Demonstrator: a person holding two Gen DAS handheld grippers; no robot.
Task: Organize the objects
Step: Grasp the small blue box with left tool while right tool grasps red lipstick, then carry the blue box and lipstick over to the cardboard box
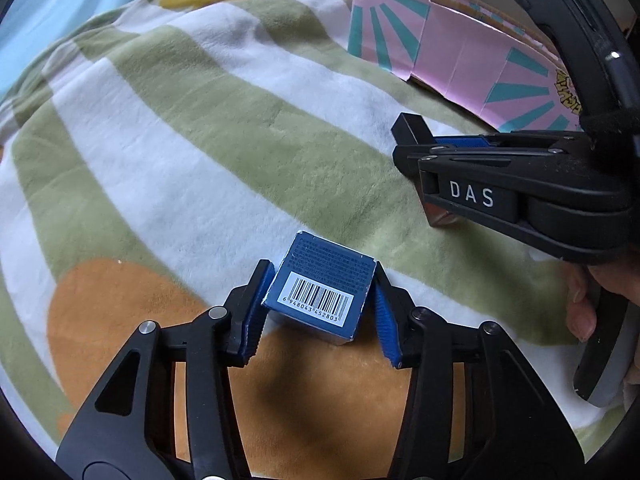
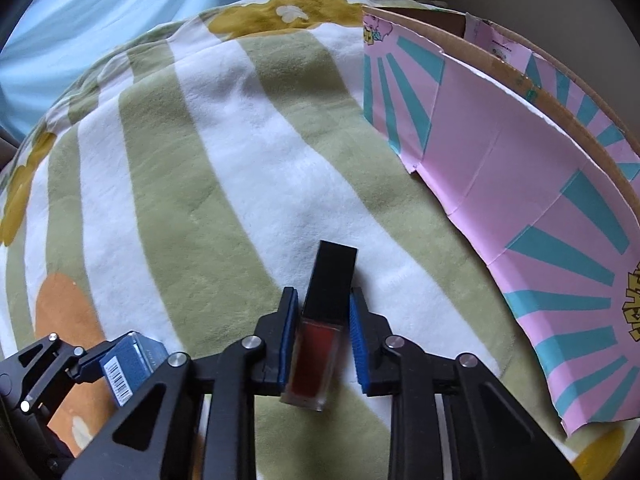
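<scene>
Item: blue box [image 1: 320,292], clamped in my left gripper [image 1: 318,312]. Item: lip-gloss tube [image 2: 320,328], pinched by my right gripper [image 2: 324,340] over mid-blanket [image 2: 200,160] (both raised, presumably for boxing) near the pink carton [image 2: 500,168] at its edge.

1. A barcode label was seen on the blue box [image 1: 320,294], with the digits "6 948043 452803" printed beneath the bars.
2. Fine pale print was seen above that barcode on the same face; it was too small to be read.
3. The letters "DAS" were read in white on the black body of the right gripper [image 1: 412,132], in the left wrist view.
4. Yellow outlined cartoon lettering was seen on the pink cardboard box [image 2: 500,168], at the hub of its teal rays; the word could not be made out.
5. The blue box's barcode was also glimpsed in the right wrist view, its digits unreadable.
</scene>
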